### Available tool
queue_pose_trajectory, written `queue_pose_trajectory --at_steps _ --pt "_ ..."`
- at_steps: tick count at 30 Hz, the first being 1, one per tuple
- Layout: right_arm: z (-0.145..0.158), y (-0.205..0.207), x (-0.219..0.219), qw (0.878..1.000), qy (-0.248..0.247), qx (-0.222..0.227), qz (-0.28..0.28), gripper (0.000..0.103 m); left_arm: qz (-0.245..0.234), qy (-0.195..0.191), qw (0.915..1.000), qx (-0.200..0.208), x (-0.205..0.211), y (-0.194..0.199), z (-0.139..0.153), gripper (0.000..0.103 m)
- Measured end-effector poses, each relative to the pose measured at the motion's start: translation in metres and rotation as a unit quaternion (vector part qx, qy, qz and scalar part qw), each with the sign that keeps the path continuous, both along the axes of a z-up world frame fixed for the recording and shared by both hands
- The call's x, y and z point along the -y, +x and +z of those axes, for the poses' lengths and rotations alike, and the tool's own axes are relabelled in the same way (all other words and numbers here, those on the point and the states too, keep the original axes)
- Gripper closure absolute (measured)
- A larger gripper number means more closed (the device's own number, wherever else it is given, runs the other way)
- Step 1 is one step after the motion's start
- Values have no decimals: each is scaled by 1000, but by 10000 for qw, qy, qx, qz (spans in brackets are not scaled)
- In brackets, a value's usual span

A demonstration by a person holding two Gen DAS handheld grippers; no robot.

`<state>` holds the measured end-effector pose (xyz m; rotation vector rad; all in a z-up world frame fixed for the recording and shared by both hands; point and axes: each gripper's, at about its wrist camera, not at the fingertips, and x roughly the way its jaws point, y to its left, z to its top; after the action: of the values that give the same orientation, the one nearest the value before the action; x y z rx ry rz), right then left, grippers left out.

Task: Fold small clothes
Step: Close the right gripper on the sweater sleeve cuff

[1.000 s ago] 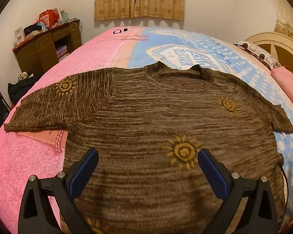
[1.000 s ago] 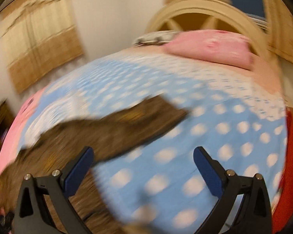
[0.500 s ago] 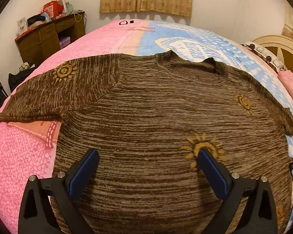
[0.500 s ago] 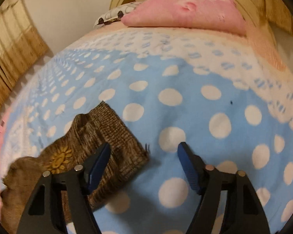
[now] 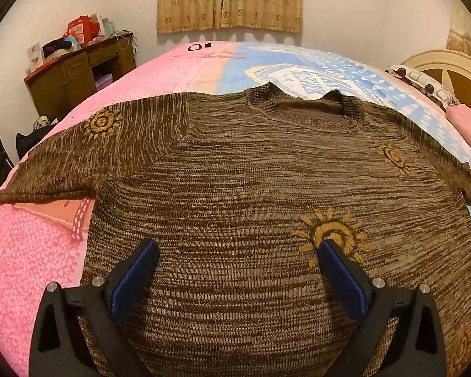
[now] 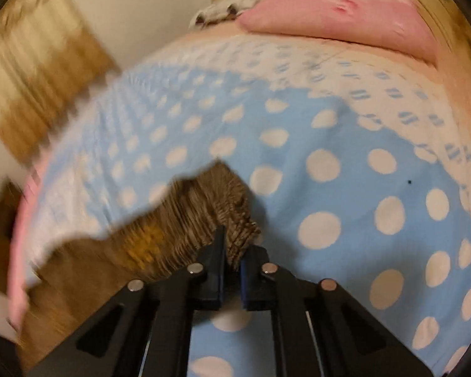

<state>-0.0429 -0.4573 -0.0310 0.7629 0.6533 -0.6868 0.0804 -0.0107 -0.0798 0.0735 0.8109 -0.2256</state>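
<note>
One bed (image 5: pixel 31 251) fills most of both views, its cover pink toward nine o'clock and blue with white dots toward three o'clock. Spread flat across it lies a brown knit sweater (image 5: pixel 251 188) with yellow sun motifs, its neckline at twelve o'clock and its short sleeves reaching out toward nine and three o'clock. At eleven o'clock, beyond the bed, stands a wooden desk (image 5: pixel 78 72) loaded with clutter, and beige curtains (image 5: pixel 229 0) hang on the wall at twelve o'clock. A pink pillow (image 6: pixel 345 15) rests against the cream headboard (image 5: pixel 449 66) at about one o'clock in the right wrist view. The left gripper (image 5: pixel 235 270) hovers over the sweater's lower body with its jaws spread wide, nothing between them. The right gripper (image 6: pixel 230 270) has its jaws pinched together on the cuff of the sweater's sleeve (image 6: pixel 210 207), which bunches up at the fingertips above the dotted blue cover; that view is blurred toward nine o'clock.
</note>
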Motion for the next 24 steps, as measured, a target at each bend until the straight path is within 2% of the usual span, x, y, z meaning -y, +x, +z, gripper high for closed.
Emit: queue_pose_trajectory --at_steps 2,5,7,9,10,12,15,17,20,22,24 --pt "11 -6 0 9997 -50 220 -87 93 1 5 10000 10 0 0 0 1" --pt "23 -6 -14 9993 -327 202 13 93 -1 -3 10000 6 -1 -2 0 1" --pt "36 -10 -29 9959 -826 345 120 93 -2 -4 10000 7 -1 -2 1 1" --pt "43 -5 -51 9868 -1587 45 323 93 -7 -11 10000 4 -1 -2 1 1" --pt "36 2 -50 9872 -1542 -112 390 93 -7 -14 10000 3 -1 -2 1 1" --pt "15 9 -32 9939 -976 -310 398 92 -9 -12 10000 5 -1 -2 2 1" --pt "-13 -1 -9 9976 -423 -533 82 79 -15 -31 10000 5 -1 -2 1 1" --pt "-26 -15 0 9982 -16 -590 -67 41 -14 -17 10000 10 -1 -2 1 1" --pt "-18 -31 7 9995 -24 -214 -251 38 -7 9 10000 20 1 -2 1 1" --pt "-7 -25 14 9997 -178 -72 -165 38 -7 17 10000 21 1 -2 1 1" --pt "-2 -15 24 9999 -50 16 -106 38 -6 26 10000 22 1 -2 1 1"
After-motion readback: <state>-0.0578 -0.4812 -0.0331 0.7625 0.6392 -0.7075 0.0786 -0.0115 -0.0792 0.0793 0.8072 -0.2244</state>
